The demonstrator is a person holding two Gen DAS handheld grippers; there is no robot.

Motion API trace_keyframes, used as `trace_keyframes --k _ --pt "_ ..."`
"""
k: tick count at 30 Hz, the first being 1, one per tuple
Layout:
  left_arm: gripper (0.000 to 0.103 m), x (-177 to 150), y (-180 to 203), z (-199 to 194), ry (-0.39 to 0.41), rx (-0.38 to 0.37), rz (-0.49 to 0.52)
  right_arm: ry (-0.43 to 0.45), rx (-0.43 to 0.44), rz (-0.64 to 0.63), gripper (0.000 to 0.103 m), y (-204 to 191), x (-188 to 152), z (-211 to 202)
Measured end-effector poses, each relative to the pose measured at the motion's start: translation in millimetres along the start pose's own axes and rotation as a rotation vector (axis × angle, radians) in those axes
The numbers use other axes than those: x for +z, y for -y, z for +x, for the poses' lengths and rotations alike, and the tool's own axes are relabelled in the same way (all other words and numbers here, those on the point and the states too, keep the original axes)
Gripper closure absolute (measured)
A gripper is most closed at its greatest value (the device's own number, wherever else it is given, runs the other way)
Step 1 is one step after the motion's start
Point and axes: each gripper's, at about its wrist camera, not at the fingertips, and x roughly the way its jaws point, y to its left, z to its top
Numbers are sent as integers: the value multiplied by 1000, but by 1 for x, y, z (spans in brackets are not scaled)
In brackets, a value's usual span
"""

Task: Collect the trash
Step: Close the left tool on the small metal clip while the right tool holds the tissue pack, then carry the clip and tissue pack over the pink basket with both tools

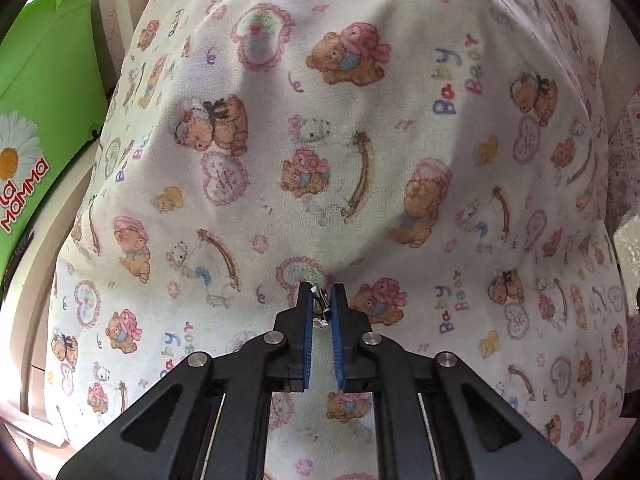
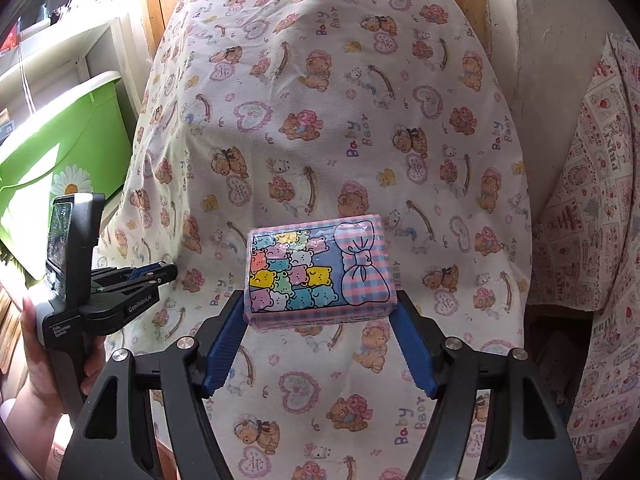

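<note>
We look down steeply from each wrist, close over the teddy-print cloth (image 1: 360, 140) covering the table. Both views share that cloth and the green tub (image 1: 44, 80) off its left edge; our right view also catches the left gripper (image 2: 170, 271) near that edge.

A: What is the trash?
B: A small crumpled scrap of silvery foil wrapper (image 1: 321, 304), creased with dark print, standing upright just above the bear-print cloth (image 1: 280, 160).
A: And the other item?
B: A flat tissue pack (image 2: 320, 272), pink-blue gingham with pastel bears and a bow drawing, lying level.
</note>
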Motion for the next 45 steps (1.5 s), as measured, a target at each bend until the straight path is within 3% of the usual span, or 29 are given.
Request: trace_keyframes --k 4,12,16,28,30,32,37,40,45 --pt "96 -3 -10 -21 17 -45 -20 -1 -10 -5 30 2 -1 0" --pt "96 -22 1 -77 72 -2 69 57 32 -38 30 -6 -2 -16" --pt "96 -26 0 -85 87 26 72 102 18 -85 30 -17 -6 -27" --pt "96 -39 2 -114 97 -5 54 88 24 -76 30 -23 -19 -34" --pt "96 -45 5 -121 89 -29 52 88 31 -73 30 -26 -22 -37" --pt "96 -51 9 -131 96 2 69 96 38 -77 30 -31 -24 -44" --pt "96 -67 6 -164 93 -11 36 138 41 -99 30 -44 -34 -72" --pt "96 -84 1 -183 94 -18 9 108 13 -122 30 -54 -49 -80" --pt "96 -116 2 -194 79 -22 -12 77 55 -167 30 -73 -80 -98"
